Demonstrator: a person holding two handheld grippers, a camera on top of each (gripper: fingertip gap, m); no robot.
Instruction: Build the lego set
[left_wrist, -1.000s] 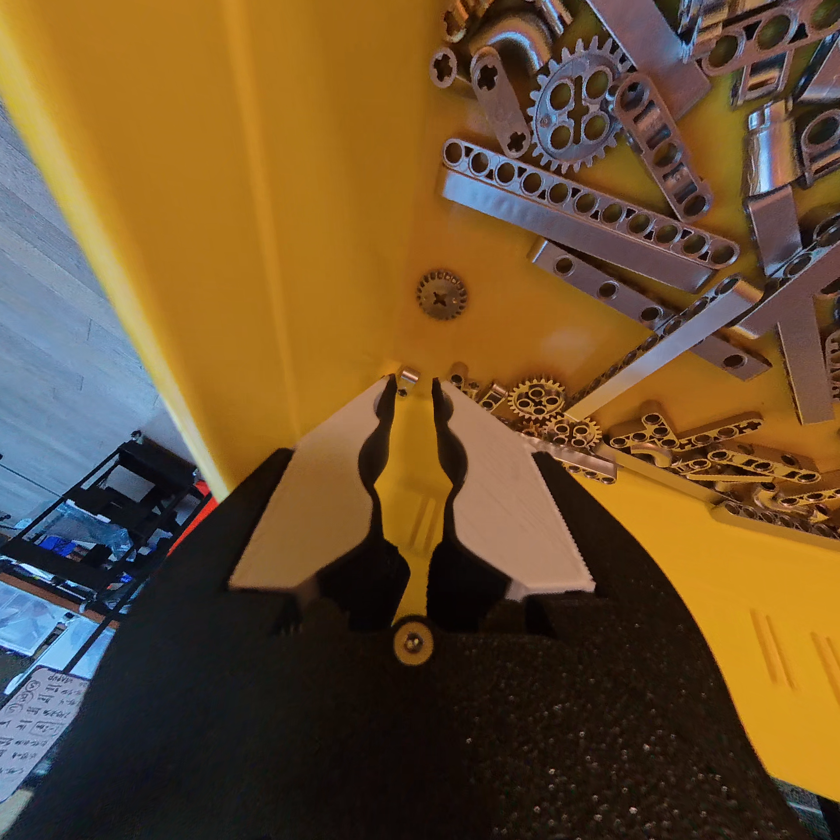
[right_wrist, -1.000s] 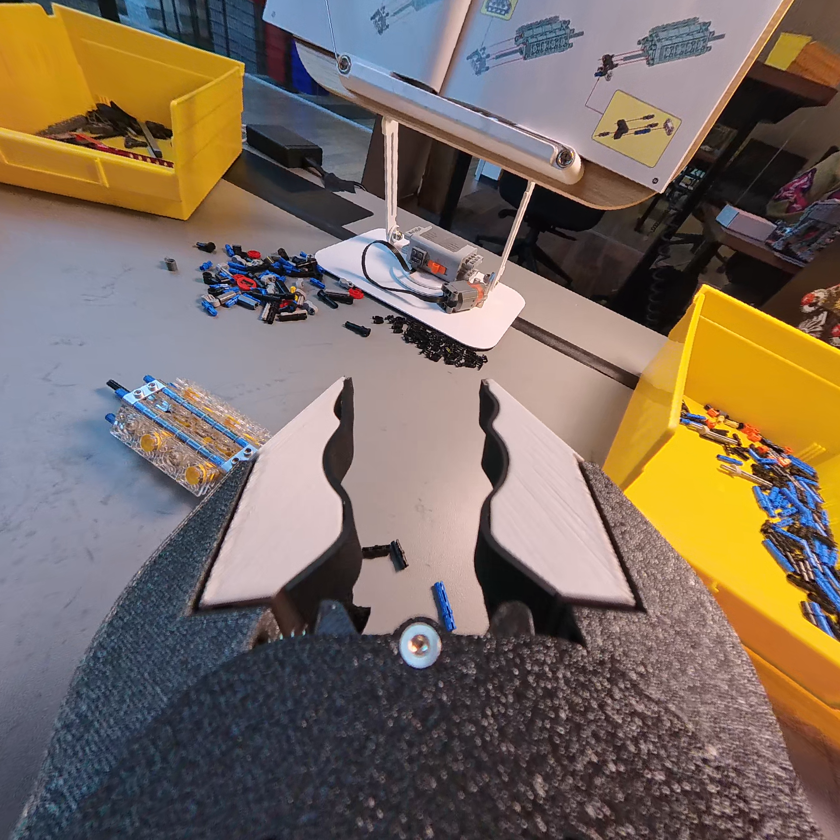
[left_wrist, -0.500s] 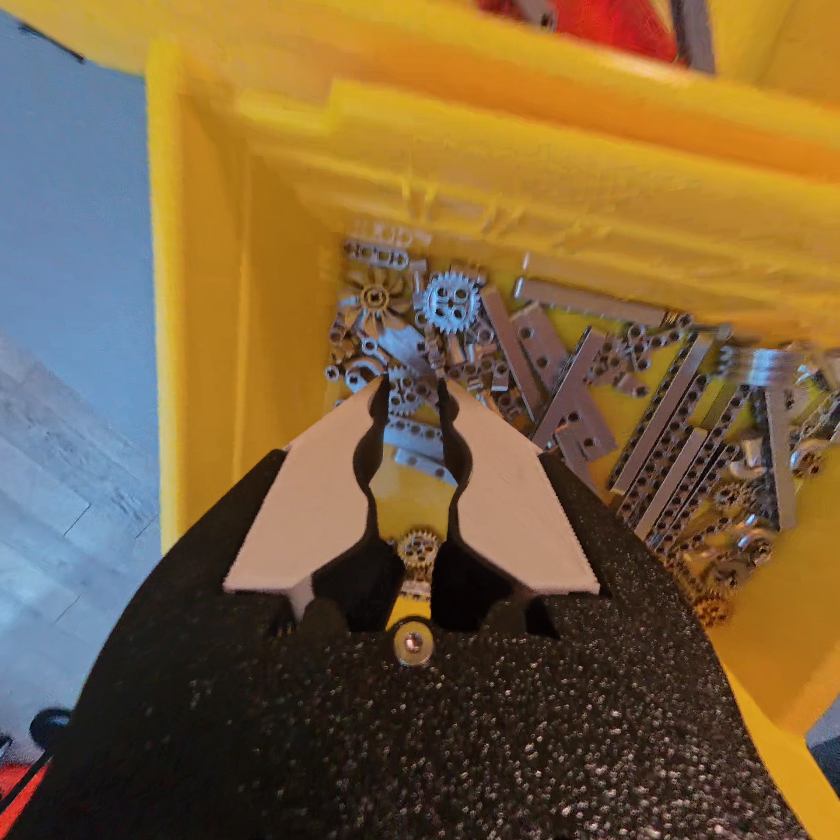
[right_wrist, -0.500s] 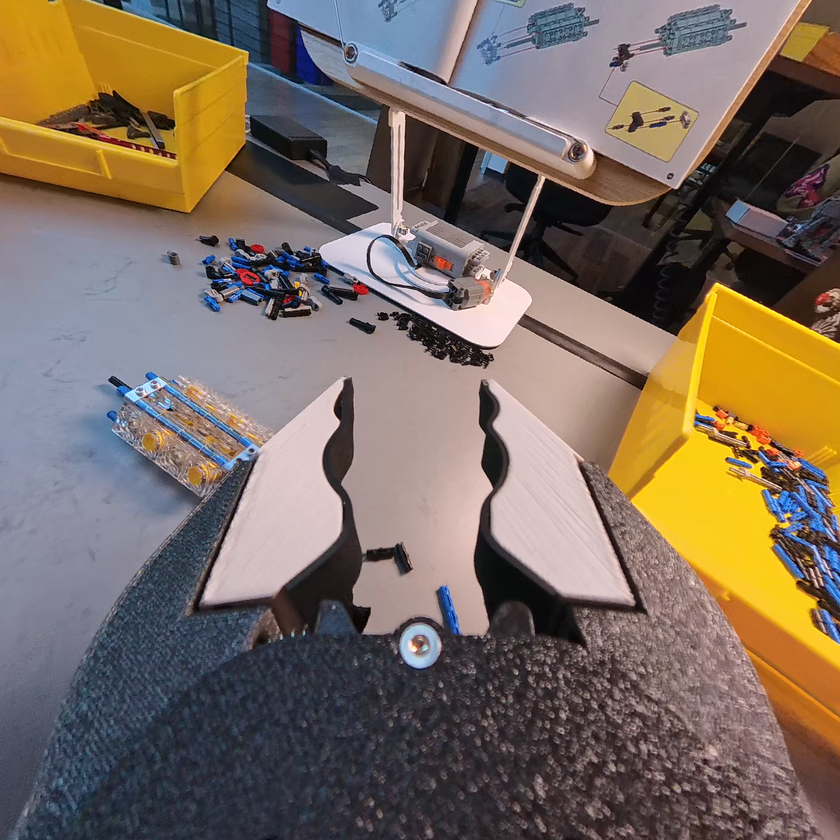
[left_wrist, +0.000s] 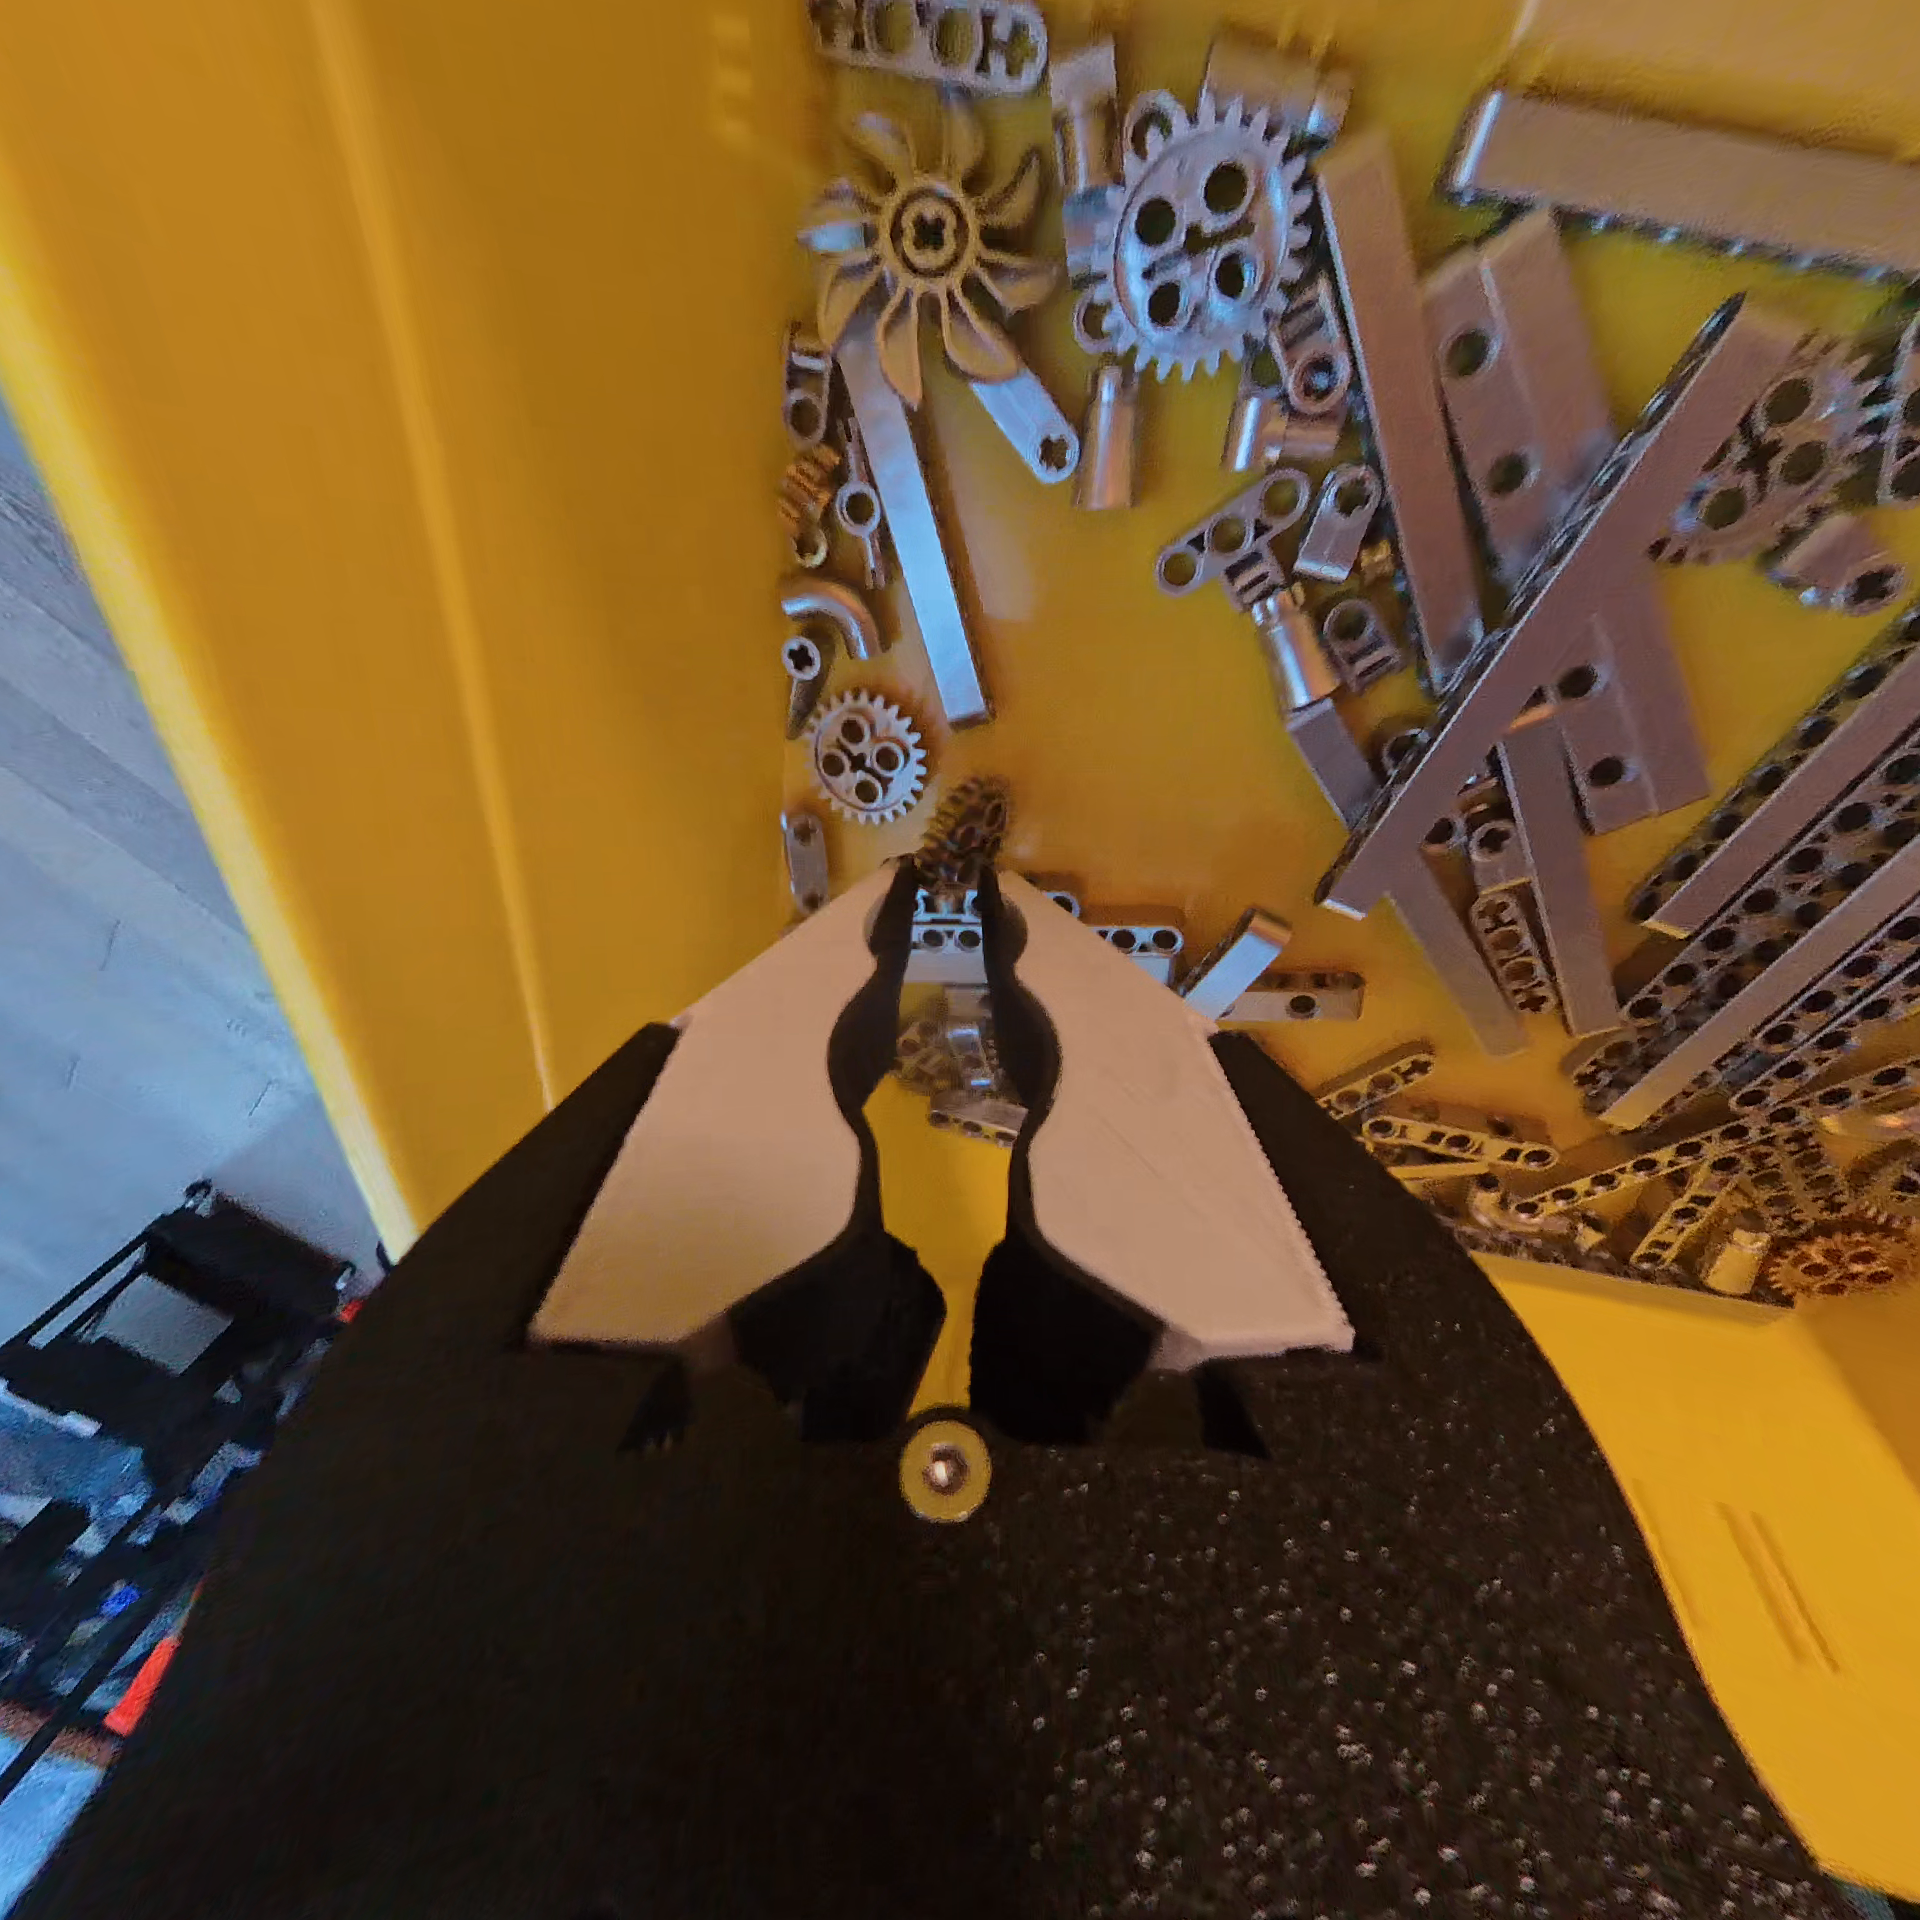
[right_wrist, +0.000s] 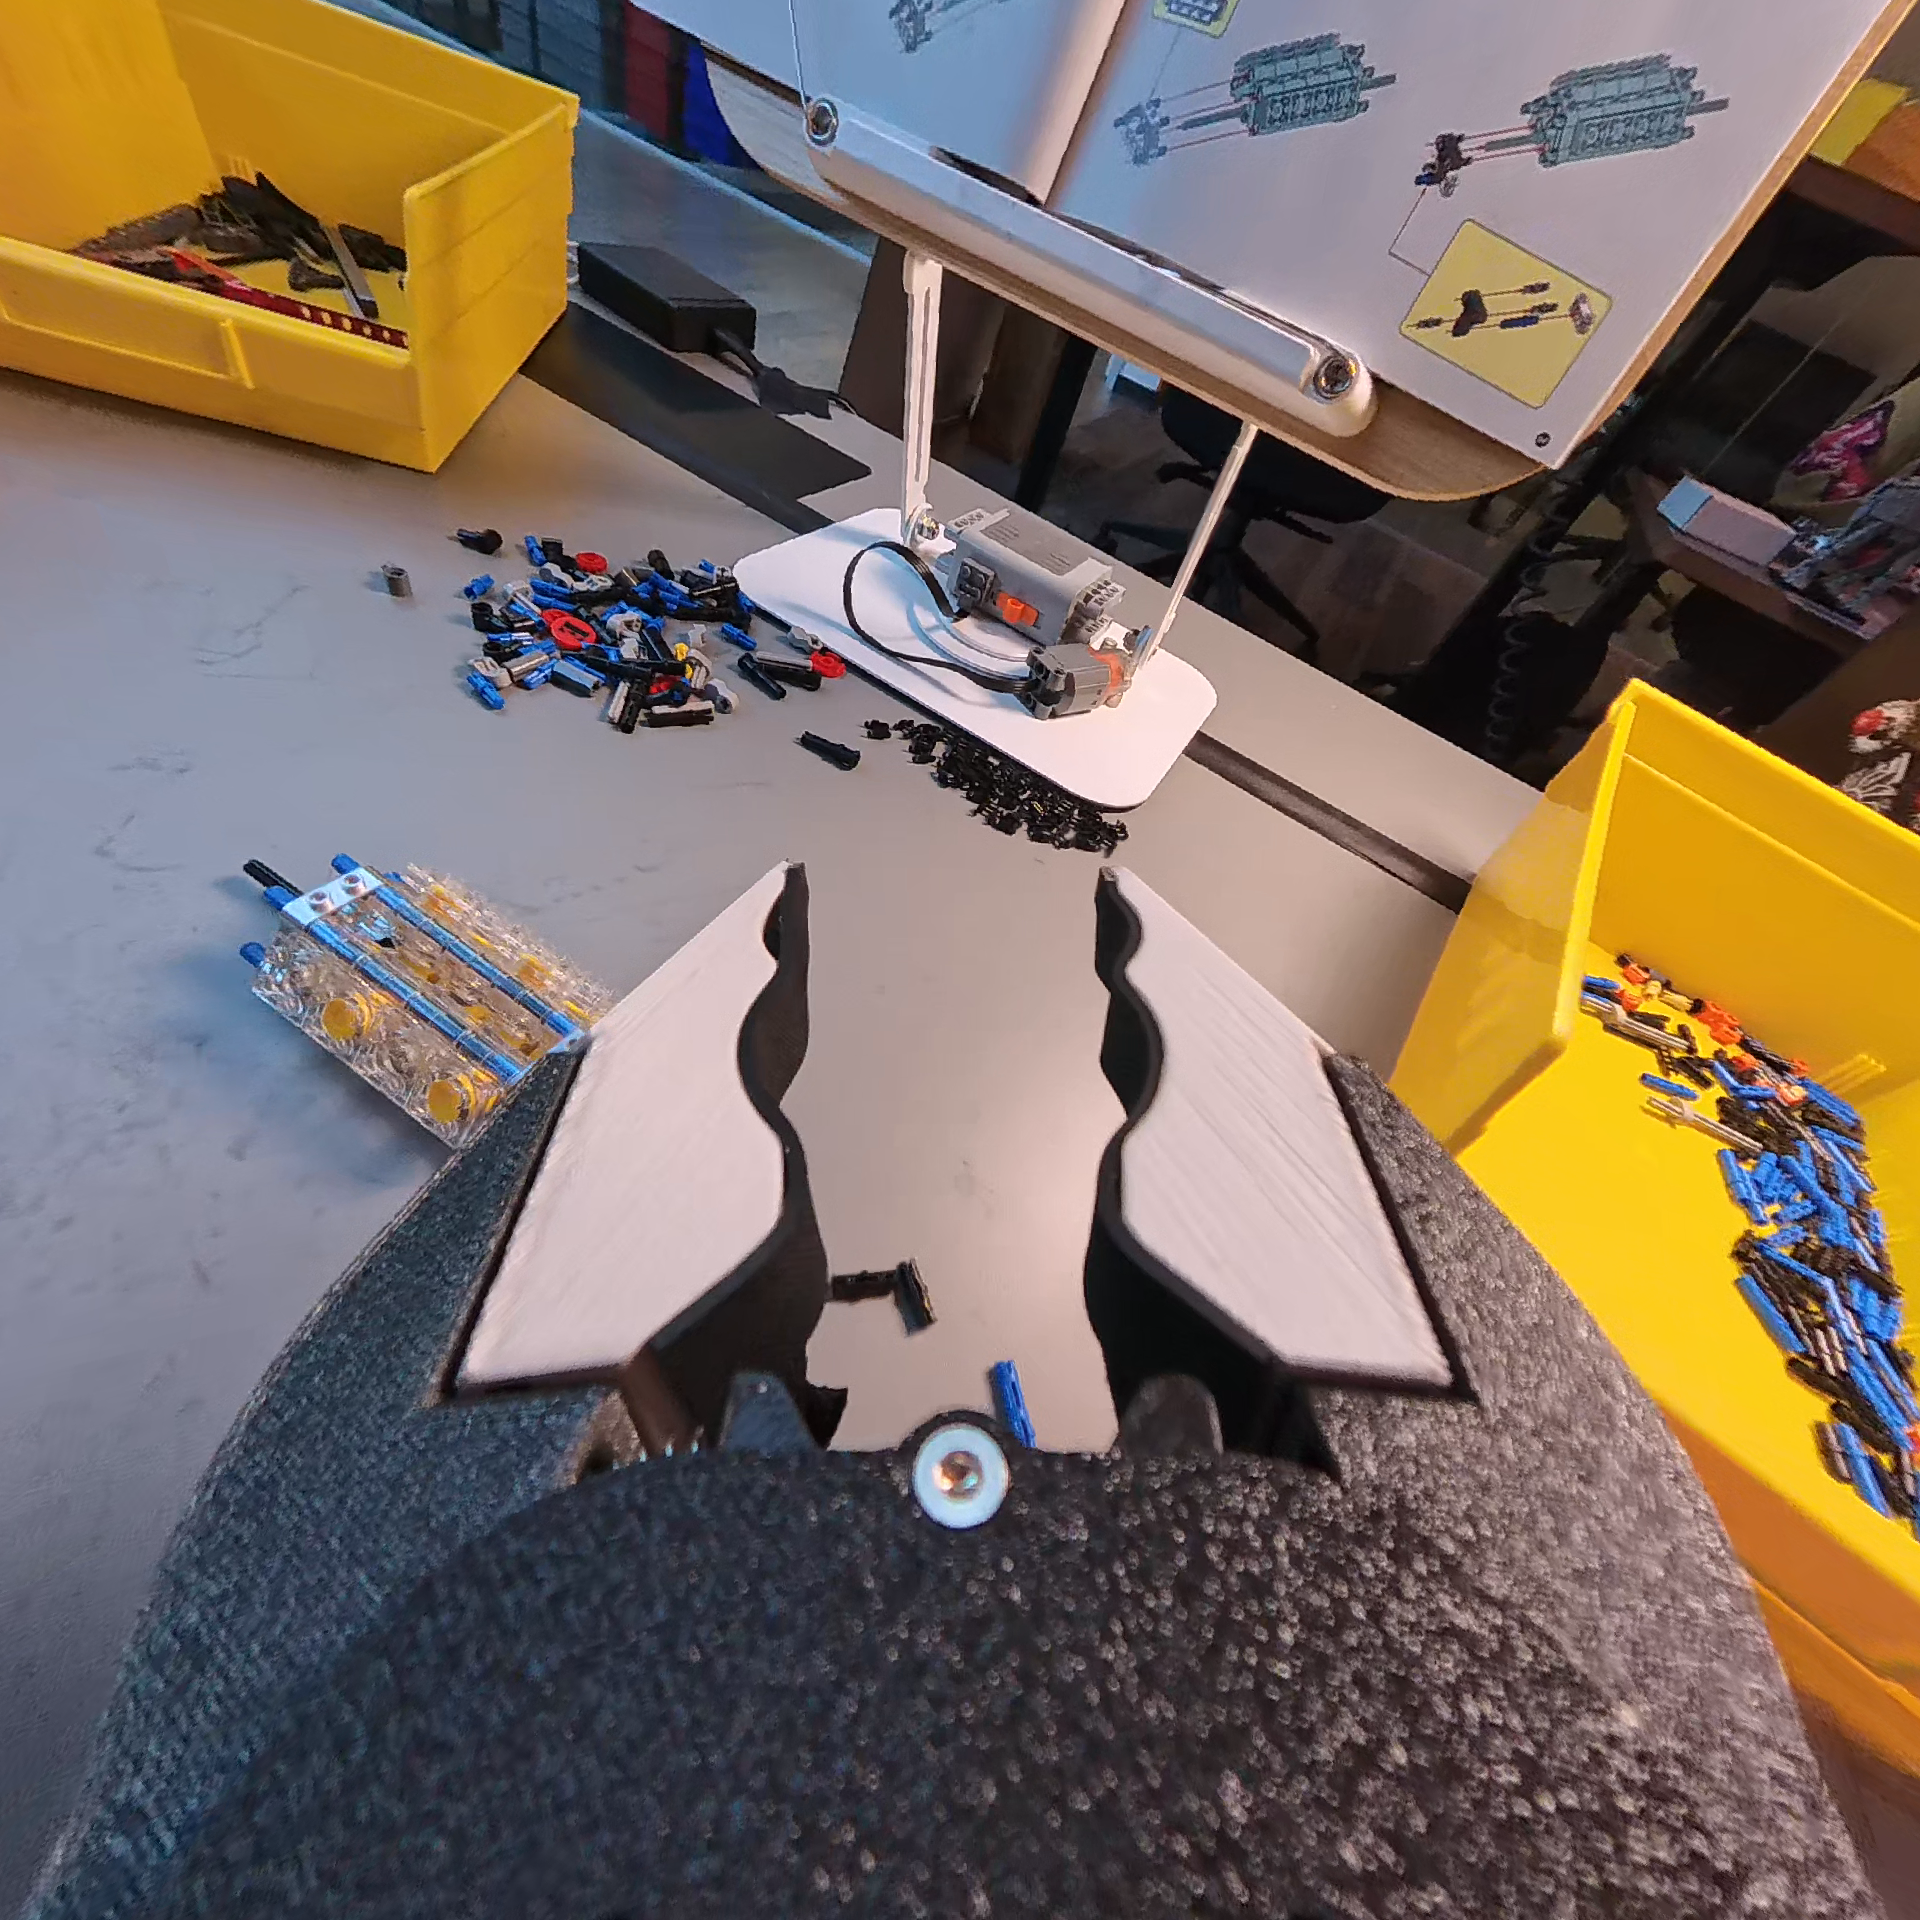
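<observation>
My left gripper (left_wrist: 940, 871) is inside a yellow bin (left_wrist: 520, 520), tips down over a heap of grey building parts. Its jaws stand a narrow gap apart with nothing held. A short grey beam (left_wrist: 945, 935) shows through the gap and a small dark gear (left_wrist: 966, 821) lies just past the tips. A small grey gear (left_wrist: 868, 753), a large gear (left_wrist: 1195, 239) and a fan-shaped piece (left_wrist: 935, 234) lie farther on. My right gripper (right_wrist: 951, 883) is wide open and empty above a grey table (right_wrist: 156, 727). Black pin pieces (right_wrist: 883, 1288) and a blue pin (right_wrist: 1013, 1403) lie under it.
Long grey beams (left_wrist: 1766, 883) fill the bin's right side. A clear block with blue axles (right_wrist: 416, 997) lies left of my right gripper. Beyond are loose small parts (right_wrist: 613, 644), a white stand base (right_wrist: 1132, 758) with a grey box (right_wrist: 1029, 592), and yellow bins left (right_wrist: 312, 343) and right (right_wrist: 1610, 987). Spacing between my two grippers at the tips: around 65 centimeters. It is some 9 centimeters from my left tips to the fan-shaped piece (left_wrist: 935, 234). My right tips are about 55 centimeters from the large gear (left_wrist: 1195, 239), my left tips only 9 centimeters.
My left gripper pulled back out of the bin corner, then dropped in again over the gears and short beams. Its gap stayed the same. The right gripper only drifted slightly.
</observation>
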